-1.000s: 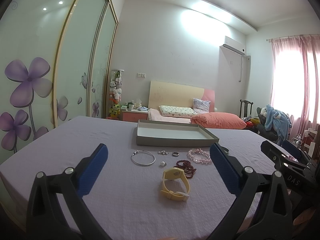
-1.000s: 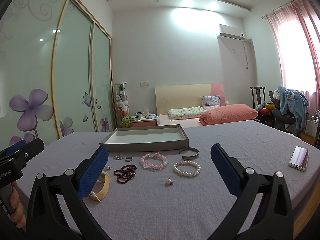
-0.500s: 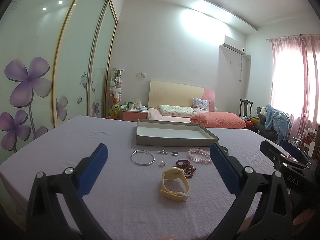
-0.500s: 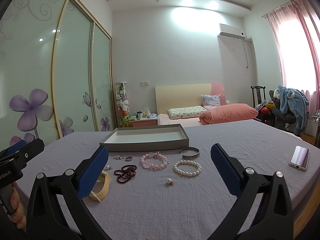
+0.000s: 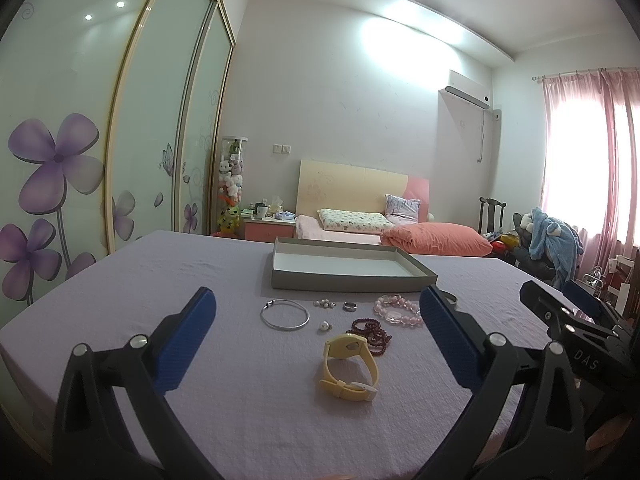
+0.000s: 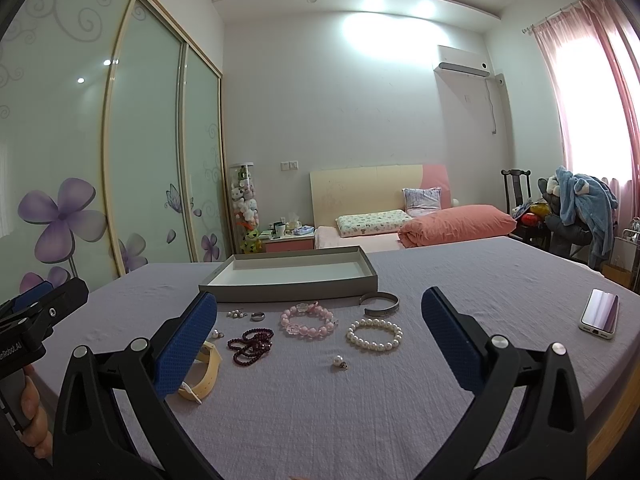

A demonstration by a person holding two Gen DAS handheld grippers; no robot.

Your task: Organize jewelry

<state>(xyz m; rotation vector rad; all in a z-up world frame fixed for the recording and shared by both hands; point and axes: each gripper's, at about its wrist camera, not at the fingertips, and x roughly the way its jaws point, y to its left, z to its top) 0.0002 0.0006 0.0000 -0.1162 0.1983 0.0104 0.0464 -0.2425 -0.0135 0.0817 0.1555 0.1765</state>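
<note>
Nothing is moving since earlier: we are holding both grippers wide and empty, all jewelry lying before the empty tray.

A phone lies face up on the lilac sheet. Behind are a bed with an orange pillow, a nightstand, a wardrobe with purple flowers, an air conditioner, pink curtains and a chair.
</note>
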